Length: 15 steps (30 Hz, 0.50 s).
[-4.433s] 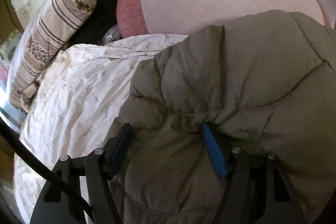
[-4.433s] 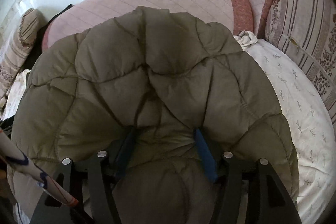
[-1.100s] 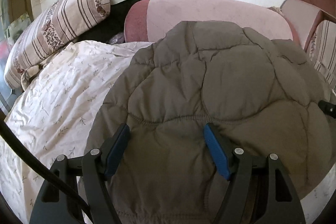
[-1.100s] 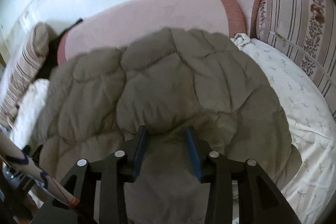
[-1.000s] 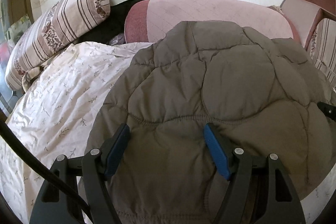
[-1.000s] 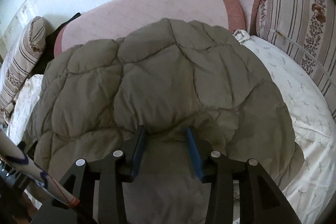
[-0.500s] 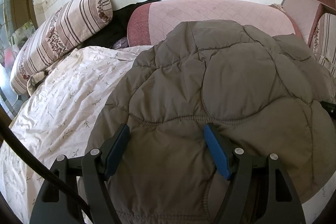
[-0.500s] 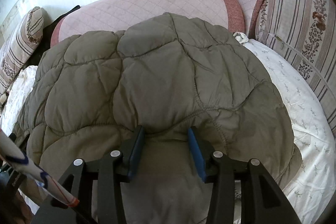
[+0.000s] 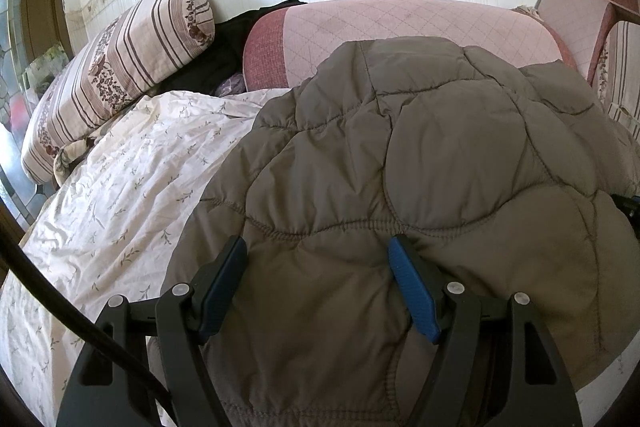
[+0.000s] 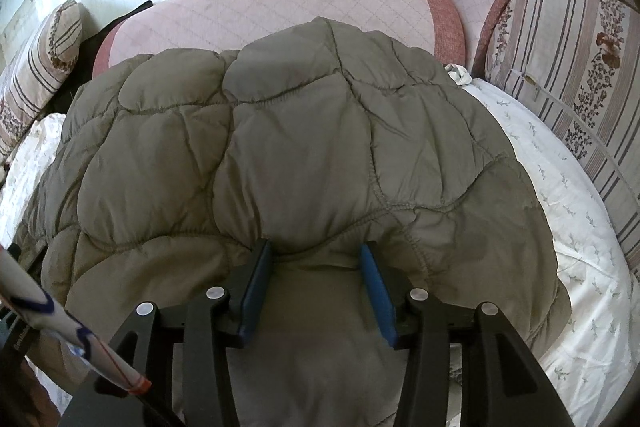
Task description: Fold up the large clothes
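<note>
A large olive-grey quilted jacket (image 9: 420,155) lies spread on the bed and fills most of both views; in the right wrist view it (image 10: 300,147) reaches back to the pink cushion. My left gripper (image 9: 318,247) is open, with its blue-padded fingers wide apart over the jacket's near left part. My right gripper (image 10: 316,251) is also open, fingers apart over the jacket's near edge, with a fold of fabric bulging between them. The other gripper's tip peeks out at the jacket's right edge (image 9: 630,205).
The bed has a white floral sheet (image 9: 120,179) left of the jacket and also right of it (image 10: 560,187). A pink quilted cushion (image 9: 400,27) stands behind. Striped bolsters lie at the left (image 9: 120,67) and right (image 10: 580,59). Dark clothing (image 9: 216,55) sits by the wall.
The jacket has been laid down flat on the bed and both grippers have let go. In the last second both cameras pulled back slightly; the jacket has settled.
</note>
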Each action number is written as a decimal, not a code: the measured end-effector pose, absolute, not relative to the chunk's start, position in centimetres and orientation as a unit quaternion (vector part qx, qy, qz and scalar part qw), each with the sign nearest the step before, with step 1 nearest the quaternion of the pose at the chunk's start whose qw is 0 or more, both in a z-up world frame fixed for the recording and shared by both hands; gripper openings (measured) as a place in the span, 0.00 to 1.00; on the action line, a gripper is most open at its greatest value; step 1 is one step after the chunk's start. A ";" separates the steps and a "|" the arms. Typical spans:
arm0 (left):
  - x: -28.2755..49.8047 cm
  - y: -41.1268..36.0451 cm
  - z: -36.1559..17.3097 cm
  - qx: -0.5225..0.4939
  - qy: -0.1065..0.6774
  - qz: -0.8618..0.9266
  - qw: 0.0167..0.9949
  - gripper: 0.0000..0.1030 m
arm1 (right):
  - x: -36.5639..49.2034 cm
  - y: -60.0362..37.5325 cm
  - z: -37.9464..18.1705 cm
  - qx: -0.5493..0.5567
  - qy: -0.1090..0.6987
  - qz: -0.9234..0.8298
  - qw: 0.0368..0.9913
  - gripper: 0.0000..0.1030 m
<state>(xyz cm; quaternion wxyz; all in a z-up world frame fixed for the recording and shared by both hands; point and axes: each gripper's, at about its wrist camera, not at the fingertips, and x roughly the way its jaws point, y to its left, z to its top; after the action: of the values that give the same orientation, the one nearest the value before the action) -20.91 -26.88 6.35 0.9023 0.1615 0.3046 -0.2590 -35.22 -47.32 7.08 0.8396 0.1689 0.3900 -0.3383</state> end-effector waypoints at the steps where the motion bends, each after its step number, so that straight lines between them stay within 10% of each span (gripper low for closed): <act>1: -20.9 -26.9 6.4 0.162 0.304 -0.259 0.902 0.71 | -35.2 -47.3 7.1 0.166 0.392 -0.339 0.839 0.50; 15: -21.0 -26.9 6.3 0.163 0.303 -0.259 0.903 0.71 | -34.4 -46.5 6.7 0.124 0.406 -0.349 0.835 0.51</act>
<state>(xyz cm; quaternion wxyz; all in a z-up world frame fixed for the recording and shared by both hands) -20.99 -26.93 6.26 0.9026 0.1626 0.3032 -0.2587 -34.43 -46.53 6.74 0.8354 0.1243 0.4064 -0.3485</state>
